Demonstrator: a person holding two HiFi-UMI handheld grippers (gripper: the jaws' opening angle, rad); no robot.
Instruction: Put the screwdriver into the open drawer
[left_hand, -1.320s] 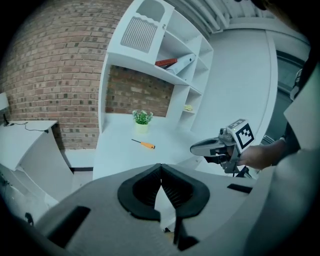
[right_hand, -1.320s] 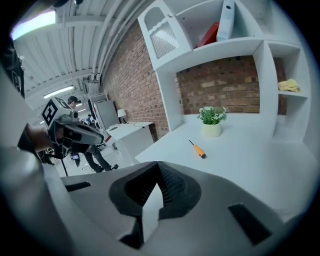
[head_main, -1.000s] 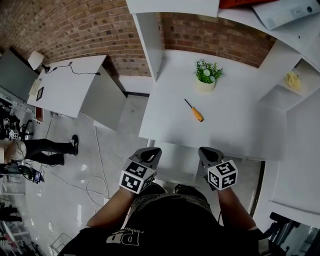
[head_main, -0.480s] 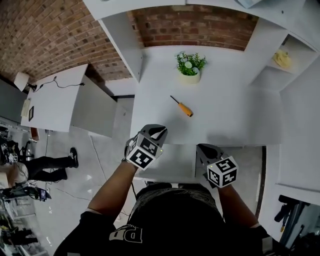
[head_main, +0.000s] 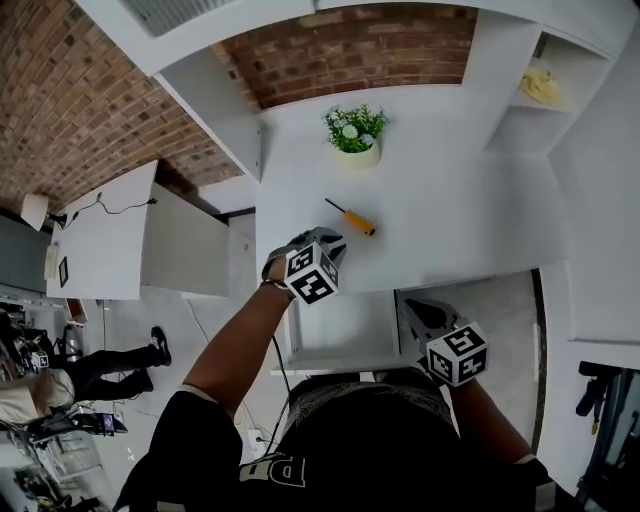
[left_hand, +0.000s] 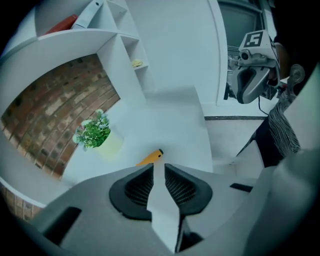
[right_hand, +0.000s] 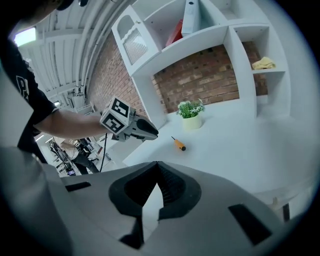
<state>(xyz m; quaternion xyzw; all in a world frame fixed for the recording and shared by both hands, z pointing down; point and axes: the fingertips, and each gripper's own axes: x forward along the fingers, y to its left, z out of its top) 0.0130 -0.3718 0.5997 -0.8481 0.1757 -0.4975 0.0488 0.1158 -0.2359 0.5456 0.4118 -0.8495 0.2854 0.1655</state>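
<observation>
The screwdriver (head_main: 352, 219) lies on the table (head_main: 455, 215) just beyond the left tool (head_main: 333, 241), whose empty jaws are opening. The right tool (head_main: 414, 308) has its jaws together.

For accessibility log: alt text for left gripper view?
Fingers of the left gripper, opening with nothing between them, point at an orange-handled screwdriver on the white desk. A potted plant stands left; the right gripper hovers upper right.

You're working in bright, even light; the white desk (head_main: 450, 220) shows only faint, soft shadows. A ceiling light (right_hand: 25, 36) glows at the right gripper view's upper left. Both gripper views bulge like fisheyes, black at the corners, near parts soft.
</observation>
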